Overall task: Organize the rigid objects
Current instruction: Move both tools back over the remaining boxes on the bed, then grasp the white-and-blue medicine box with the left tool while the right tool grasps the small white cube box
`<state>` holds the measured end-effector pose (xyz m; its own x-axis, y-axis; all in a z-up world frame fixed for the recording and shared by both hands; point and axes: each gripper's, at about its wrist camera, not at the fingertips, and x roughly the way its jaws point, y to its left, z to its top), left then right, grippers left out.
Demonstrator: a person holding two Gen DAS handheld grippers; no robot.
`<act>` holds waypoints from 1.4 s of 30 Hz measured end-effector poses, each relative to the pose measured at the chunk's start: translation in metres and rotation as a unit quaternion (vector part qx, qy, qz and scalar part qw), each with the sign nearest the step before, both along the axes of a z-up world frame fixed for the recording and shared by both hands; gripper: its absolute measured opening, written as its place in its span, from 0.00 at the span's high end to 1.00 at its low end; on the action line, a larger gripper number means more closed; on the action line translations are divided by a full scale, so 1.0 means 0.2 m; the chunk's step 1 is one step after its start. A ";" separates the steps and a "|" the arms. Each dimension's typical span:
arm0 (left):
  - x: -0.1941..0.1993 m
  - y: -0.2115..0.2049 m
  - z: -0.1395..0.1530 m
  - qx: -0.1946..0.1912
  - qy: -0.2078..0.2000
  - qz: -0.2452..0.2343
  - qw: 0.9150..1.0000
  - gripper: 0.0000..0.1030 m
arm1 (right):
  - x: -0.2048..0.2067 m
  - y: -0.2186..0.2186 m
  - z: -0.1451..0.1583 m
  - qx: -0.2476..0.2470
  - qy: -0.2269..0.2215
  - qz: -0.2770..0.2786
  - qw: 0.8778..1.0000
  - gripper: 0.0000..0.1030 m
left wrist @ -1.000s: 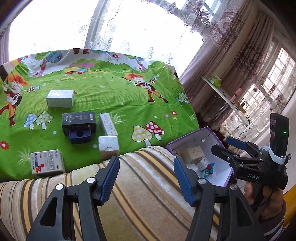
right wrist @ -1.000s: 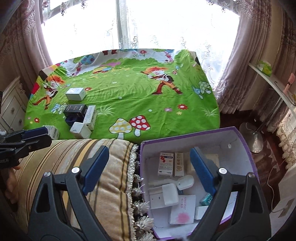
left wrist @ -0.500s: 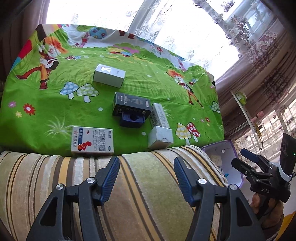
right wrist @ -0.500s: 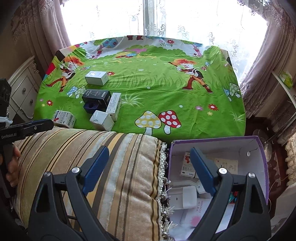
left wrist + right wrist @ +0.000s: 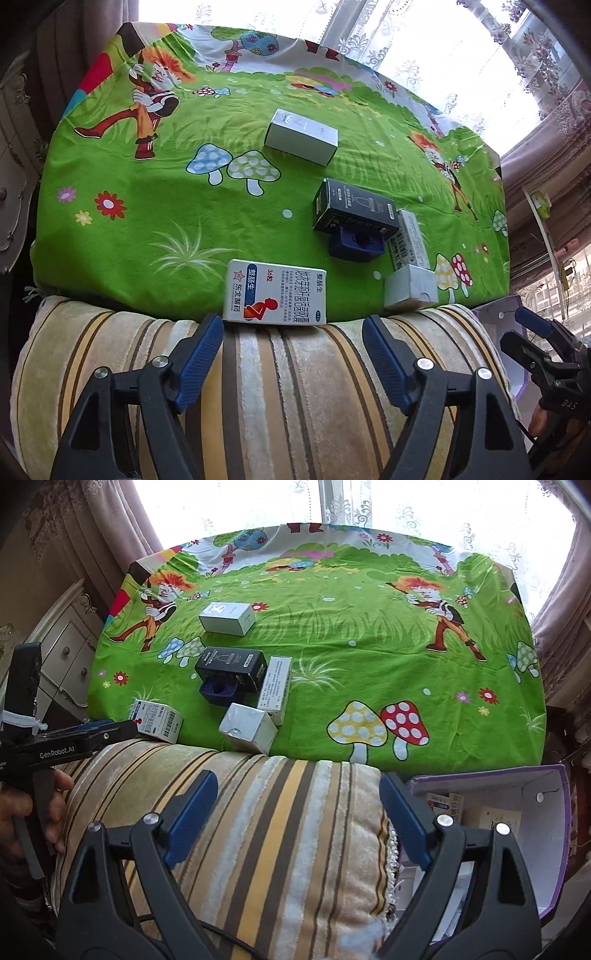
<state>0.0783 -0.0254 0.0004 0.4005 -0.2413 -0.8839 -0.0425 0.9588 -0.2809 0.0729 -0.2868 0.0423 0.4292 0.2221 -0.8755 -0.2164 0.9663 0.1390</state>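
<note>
Several boxes lie on the green cartoon tablecloth (image 5: 155, 206): a white medicine box with a red figure (image 5: 275, 297) at the near edge, a black box (image 5: 352, 214) over a dark blue case (image 5: 356, 245), a long white box (image 5: 410, 240), a small white cube box (image 5: 410, 288) and a white box (image 5: 301, 136) farther back. My left gripper (image 5: 293, 354) is open and empty above a striped cushion (image 5: 258, 387), just short of the medicine box. My right gripper (image 5: 299, 819) is open and empty over the same cushion (image 5: 277, 830), left of the purple box (image 5: 550, 812) that holds several packets.
A white dresser (image 5: 62, 650) stands left of the table. Curtains and a bright window (image 5: 369, 502) are behind it. The other gripper shows at each view's edge, the right one (image 5: 546, 350) and the left one (image 5: 74, 738).
Both grippers have swung left, away from the purple box and toward the boxes on the cloth. The left gripper has come close to the medicine box. Both stayed open.
</note>
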 end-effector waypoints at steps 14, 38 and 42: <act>0.15 -0.03 -0.14 0.041 0.049 -0.025 0.998 0.20 | 0.23 0.22 -0.15 -0.011 0.065 0.013 0.998 0.12; 0.15 -0.02 -0.19 0.031 0.023 -0.018 0.999 0.29 | 0.41 0.36 -0.43 -0.042 0.130 0.010 0.991 0.55; 0.13 0.00 -0.16 0.012 0.005 -0.013 1.000 0.29 | 0.38 0.35 -0.41 -0.027 0.115 0.015 0.993 0.56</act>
